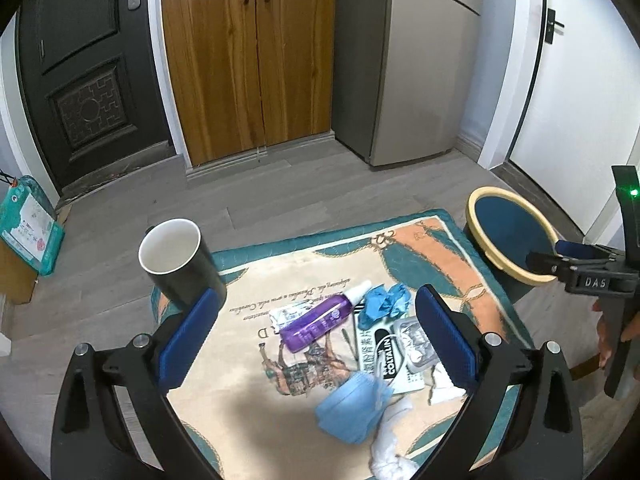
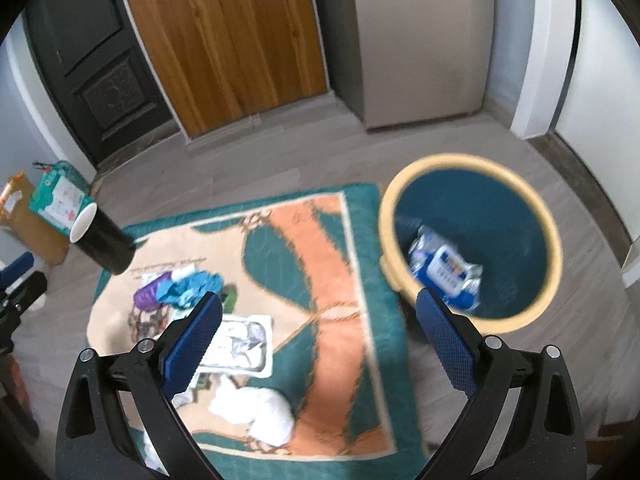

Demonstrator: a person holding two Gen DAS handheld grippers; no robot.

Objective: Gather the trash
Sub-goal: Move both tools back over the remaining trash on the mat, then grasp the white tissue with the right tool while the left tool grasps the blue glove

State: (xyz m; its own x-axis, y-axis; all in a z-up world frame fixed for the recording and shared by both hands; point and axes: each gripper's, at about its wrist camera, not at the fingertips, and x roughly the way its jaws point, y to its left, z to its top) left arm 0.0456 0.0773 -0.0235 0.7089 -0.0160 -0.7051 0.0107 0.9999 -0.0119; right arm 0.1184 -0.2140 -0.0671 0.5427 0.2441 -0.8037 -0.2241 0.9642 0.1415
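Left gripper: nearest the lens, jaws spread wide, nothing between the blue pads; it hangs over the litter on the rug.
Right gripper: jaws also spread wide and empty, one finger over the rug, the other over the near rim of the bin; seen from the left wrist it reaches in at the right edge, a hand on its grip.
Rug: teal, orange and cream, flat on the grey plank floor.
Bin: teal inside with a pale yellow rim, standing just off the rug's far right corner.
In the bin: a crumpled blue and white wrapper lies at the bottom.
Mug: black outside, white inside, upright at the rug's far left corner.
Face mask: light blue, near the middle of the rug, touching white crumpled tissue.
Purple bottle: on its side, white cap pointing away.
Blue gloves: bunched, just right of the cap.
Leaflet: printed paper under a clear blister pack.
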